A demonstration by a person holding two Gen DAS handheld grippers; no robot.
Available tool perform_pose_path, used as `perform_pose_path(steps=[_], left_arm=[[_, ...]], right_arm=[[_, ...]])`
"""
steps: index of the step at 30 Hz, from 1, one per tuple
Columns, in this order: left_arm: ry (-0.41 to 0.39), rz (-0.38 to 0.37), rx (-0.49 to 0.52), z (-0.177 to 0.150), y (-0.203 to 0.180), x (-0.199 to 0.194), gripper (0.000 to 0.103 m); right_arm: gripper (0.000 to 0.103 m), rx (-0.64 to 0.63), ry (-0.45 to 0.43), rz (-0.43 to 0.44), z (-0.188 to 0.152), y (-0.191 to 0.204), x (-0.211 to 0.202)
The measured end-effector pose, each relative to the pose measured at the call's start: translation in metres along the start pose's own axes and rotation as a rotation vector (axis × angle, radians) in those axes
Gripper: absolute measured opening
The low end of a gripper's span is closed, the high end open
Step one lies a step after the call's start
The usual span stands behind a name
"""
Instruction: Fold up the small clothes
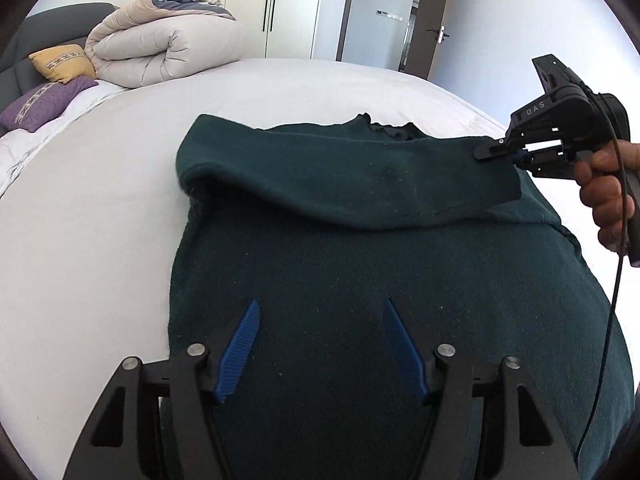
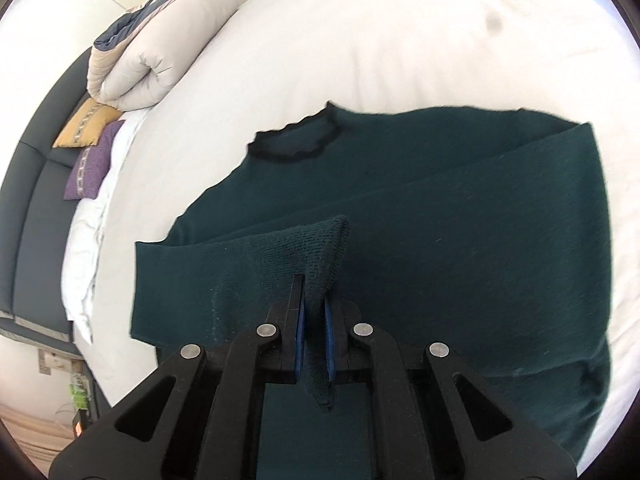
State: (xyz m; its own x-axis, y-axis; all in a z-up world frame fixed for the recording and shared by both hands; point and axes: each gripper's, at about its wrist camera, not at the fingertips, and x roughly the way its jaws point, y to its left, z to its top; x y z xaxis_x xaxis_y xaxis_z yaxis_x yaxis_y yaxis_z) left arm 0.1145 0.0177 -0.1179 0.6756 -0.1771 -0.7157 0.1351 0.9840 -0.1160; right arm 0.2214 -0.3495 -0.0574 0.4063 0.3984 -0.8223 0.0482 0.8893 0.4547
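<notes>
A dark green knit sweater [image 1: 360, 264] lies flat on the white bed [image 1: 100, 208], its neck at the far side. One sleeve [image 1: 340, 176] is folded across the chest. My left gripper [image 1: 320, 320] is open and empty, hovering over the sweater's lower body. My right gripper [image 1: 496, 152] is shut on the cuff of that sleeve and holds it at the sweater's right side. In the right wrist view the cuff [image 2: 320, 248] is pinched between the blue pads [image 2: 329, 340] of the right gripper [image 2: 314, 320], above the sweater [image 2: 460, 240].
A rolled beige duvet [image 1: 160, 48] sits at the far left of the bed, with a yellow pillow [image 1: 62, 62] and a purple pillow [image 1: 44, 100] against the dark headboard [image 2: 36, 208]. A wardrobe and a door stand behind.
</notes>
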Motion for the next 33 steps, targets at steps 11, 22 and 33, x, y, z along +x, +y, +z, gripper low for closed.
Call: perform_pose_path(steps=[11,22,33], left_arm=[[0.022,-0.059,-0.184,-0.002,0.041,-0.001,0.060],[-0.006,-0.101,-0.254,0.017,0.057,-0.013,0.059],[-0.023,-0.048,-0.160,0.123,0.068,0.029,0.058]], right_arm=[[0.007,-0.017,-0.035,-0.175,0.016,-0.049,0.010],[0.007,-0.101,-0.081,-0.269,0.020,-0.041,0.011],[0.007,-0.095,-0.067,-0.263,0.009,-0.048,0.016]])
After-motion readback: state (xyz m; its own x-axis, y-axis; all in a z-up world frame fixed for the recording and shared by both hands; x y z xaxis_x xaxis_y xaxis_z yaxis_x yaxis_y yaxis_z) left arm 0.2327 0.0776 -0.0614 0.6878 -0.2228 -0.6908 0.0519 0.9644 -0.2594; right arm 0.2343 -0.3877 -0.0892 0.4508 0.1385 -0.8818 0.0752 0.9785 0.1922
